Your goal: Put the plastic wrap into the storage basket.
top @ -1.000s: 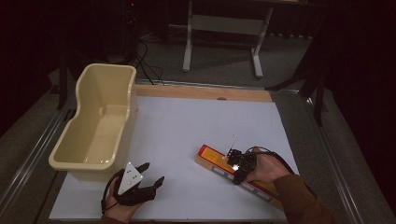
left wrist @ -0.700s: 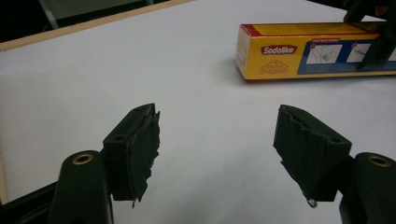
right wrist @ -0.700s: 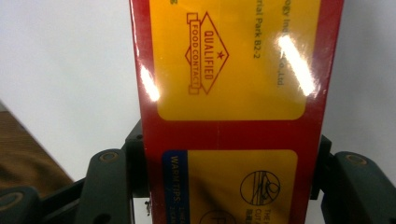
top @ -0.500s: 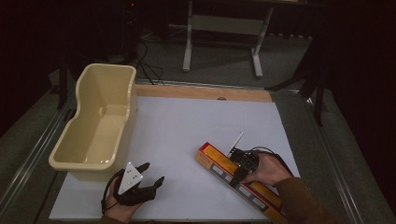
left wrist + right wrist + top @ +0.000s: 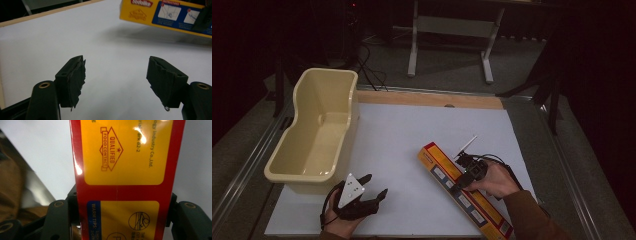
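The long box [image 5: 464,196] is being gripped across its width by the right gripper [image 5: 466,176], jaws closed on it. It is judged light, stiff and glossy, best held mid-length. The left gripper [image 5: 373,189] is being held wide open, empty.

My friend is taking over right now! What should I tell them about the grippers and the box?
Right gripper: jaws closed on the sides of the long yellow-and-red box, gripping it near its middle. The left gripper view shows a shadow under the box's near end, so that end seems lifted off the white table.
Left gripper: open, holding nothing, low over the table beside the cream plastic tub.
Done: box gripped.
Left: the tub holds nothing, so probably carry the box over and put it in.
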### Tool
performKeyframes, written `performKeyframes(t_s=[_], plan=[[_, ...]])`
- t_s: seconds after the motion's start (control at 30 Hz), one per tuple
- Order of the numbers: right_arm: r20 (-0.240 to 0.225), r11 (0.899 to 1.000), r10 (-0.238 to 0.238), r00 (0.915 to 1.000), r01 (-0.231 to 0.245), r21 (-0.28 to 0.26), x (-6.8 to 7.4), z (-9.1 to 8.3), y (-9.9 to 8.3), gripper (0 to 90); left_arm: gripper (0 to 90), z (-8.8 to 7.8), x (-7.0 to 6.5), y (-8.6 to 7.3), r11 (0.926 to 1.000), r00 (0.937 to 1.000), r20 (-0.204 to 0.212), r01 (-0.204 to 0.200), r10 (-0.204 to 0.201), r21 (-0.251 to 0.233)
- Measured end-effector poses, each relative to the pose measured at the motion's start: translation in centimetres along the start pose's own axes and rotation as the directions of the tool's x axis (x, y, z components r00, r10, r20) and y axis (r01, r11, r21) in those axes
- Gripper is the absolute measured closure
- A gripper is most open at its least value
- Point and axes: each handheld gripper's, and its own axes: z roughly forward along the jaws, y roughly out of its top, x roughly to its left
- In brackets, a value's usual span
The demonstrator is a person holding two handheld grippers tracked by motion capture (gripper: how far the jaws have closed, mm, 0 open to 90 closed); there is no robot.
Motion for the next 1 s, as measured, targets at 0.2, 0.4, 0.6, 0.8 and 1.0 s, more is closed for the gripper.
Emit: performKeyframes(t_s=[0.2, 0.4, 0.6, 0.8, 1.0], plan=[[-0.067, 0.997, 0.012, 0.9977, -0.017, -0.072, 0.8, -0.6, 0.3, 40.9, 30.6, 0.0, 0.0, 0.0, 1.0, 1.0, 0.005, -0.002, 0.002, -0.001], [-0.113, 0.99, 0.025, 0.9933, -0.04, -0.134, 1.3, -1.3, 0.8, 41.0, 29.9, 0.1, -0.1, 0.0, 1.0, 1.0, 0.009, -0.004, 0.004, 0.002], [-0.213, 0.976, 0.041, 0.9762, -0.084, -0.2, 1.3, -2.3, 1.3, 41.0, 29.8, 0.1, -0.1, 0.0, 1.0, 0.9999, 0.01, -0.003, 0.003, 0.003], [-0.203, 0.95, 0.055, 0.9776, -0.114, -0.291, 1.8, -3.3, 1.7, 41.5, 29.8, 0.1, -0.1, 0.0, 1.0, 0.9999, 0.011, -0.005, 0.005, 0.003], [-0.289, 0.929, 0.068, 0.9548, -0.166, -0.33, 1.9, -3.8, 2.5, 41.5, 29.8, 0.1, 0.0, 0.0, 1.0, 0.9999, 0.01, -0.004, 0.004, 0.002]])
